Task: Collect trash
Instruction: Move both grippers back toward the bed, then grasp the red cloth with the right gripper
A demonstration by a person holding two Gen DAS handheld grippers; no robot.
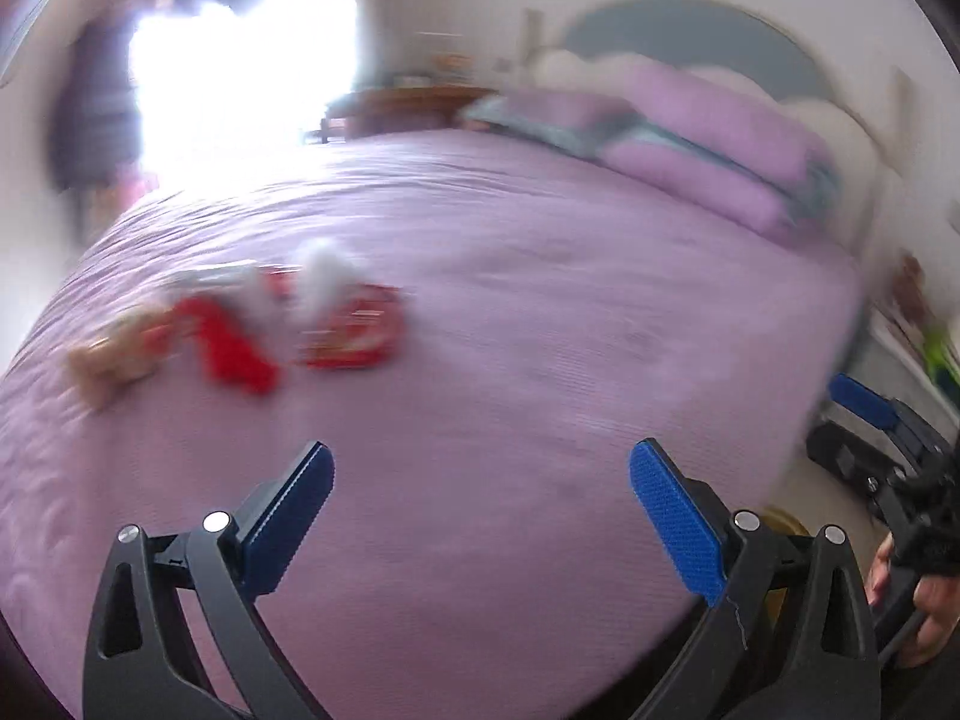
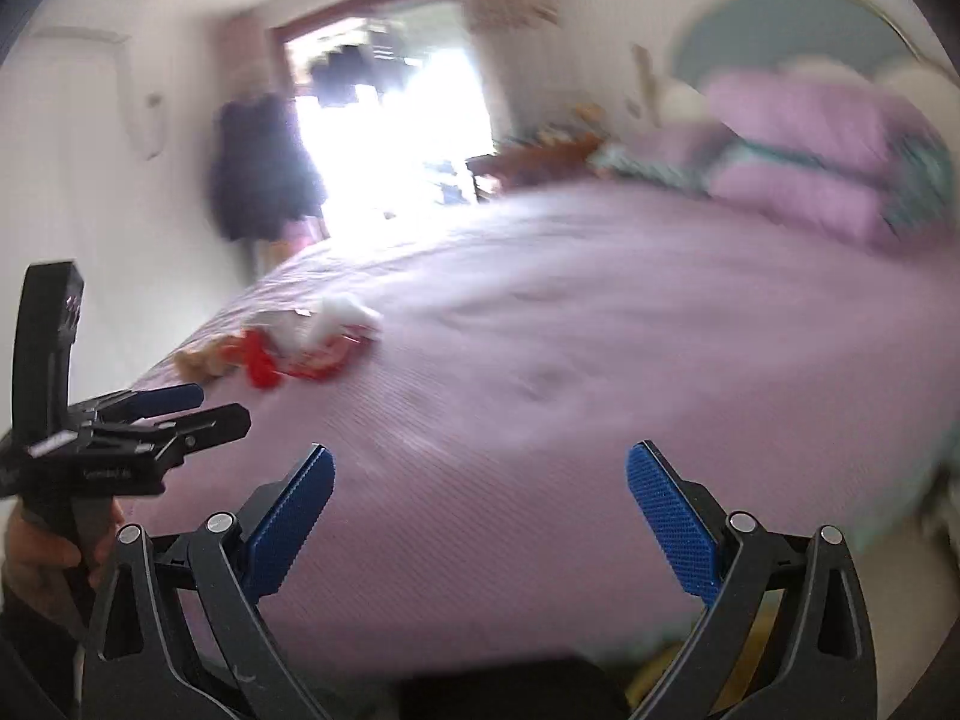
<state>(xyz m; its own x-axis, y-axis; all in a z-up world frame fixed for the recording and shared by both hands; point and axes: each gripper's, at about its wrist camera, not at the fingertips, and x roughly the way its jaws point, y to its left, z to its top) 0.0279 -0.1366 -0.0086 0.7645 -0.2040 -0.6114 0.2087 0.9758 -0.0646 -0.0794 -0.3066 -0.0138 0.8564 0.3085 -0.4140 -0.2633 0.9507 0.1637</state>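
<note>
Both views are blurred. A pile of trash lies on the purple bed [image 1: 540, 312]: a red wrapper [image 1: 354, 330], a red scrap [image 1: 234, 348], white crumpled tissue [image 1: 330, 279] and a tan wrapper [image 1: 114, 354]. The pile also shows in the right wrist view [image 2: 288, 342], on the bed's [image 2: 570, 330] left part. My left gripper [image 1: 480, 480] is open and empty, over the near part of the bed, well short of the pile. My right gripper [image 2: 477, 480] is open and empty over the bed's near edge. The left gripper also shows in the right wrist view [image 2: 198, 408], at the left.
Purple pillows [image 1: 720, 138] lie at the headboard on the right. A bright doorway [image 1: 240, 72] and dark hanging clothes [image 2: 264, 168] are beyond the bed. A wooden side table [image 1: 408, 105] stands by the far side. The right gripper [image 1: 888, 420] shows at the right edge.
</note>
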